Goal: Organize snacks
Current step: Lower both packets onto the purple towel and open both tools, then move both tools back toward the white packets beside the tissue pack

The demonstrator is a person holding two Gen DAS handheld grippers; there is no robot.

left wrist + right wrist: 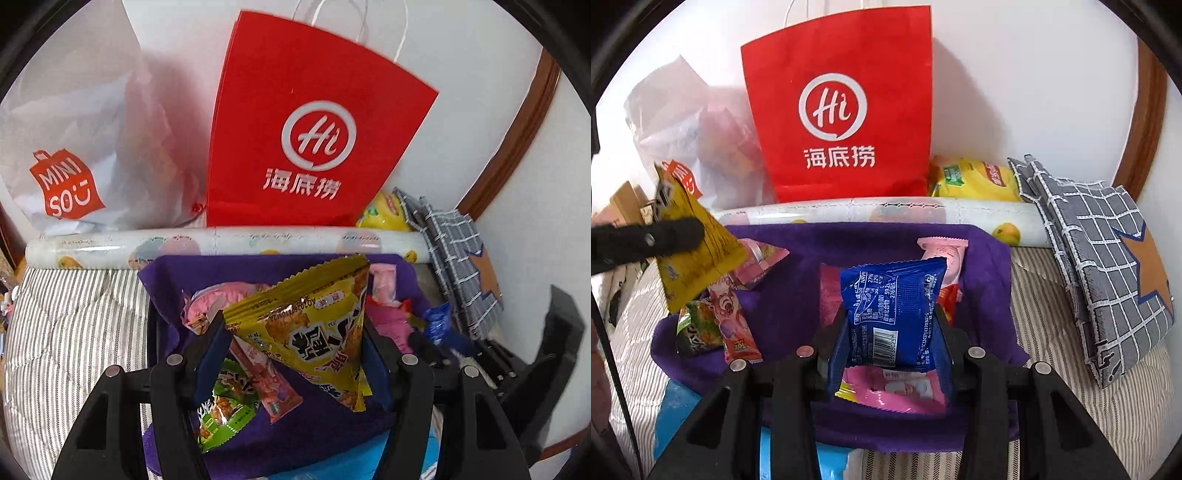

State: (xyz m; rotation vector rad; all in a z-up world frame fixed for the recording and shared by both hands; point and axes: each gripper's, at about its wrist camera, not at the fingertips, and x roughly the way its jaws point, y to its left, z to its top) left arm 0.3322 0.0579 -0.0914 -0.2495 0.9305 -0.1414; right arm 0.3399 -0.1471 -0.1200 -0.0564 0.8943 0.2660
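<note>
My left gripper [295, 332] is shut on a yellow snack packet [314, 325] and holds it above the purple felt bin [173, 280]; the packet also shows in the right wrist view [694, 251]. My right gripper [890, 317] is shut on a blue snack packet [892, 314] over the same bin [849, 236]. In the bin lie pink packets [886, 387], a green packet [221, 410] and a pink stick packet [269, 380].
A red paper bag [842, 110] and a white Miniso bag [74, 147] stand against the wall. A patterned roll [221, 240] lies behind the bin. A yellow pack [975, 181] and a grey checked pouch [1100, 258] are at right on the striped bedding [74, 332].
</note>
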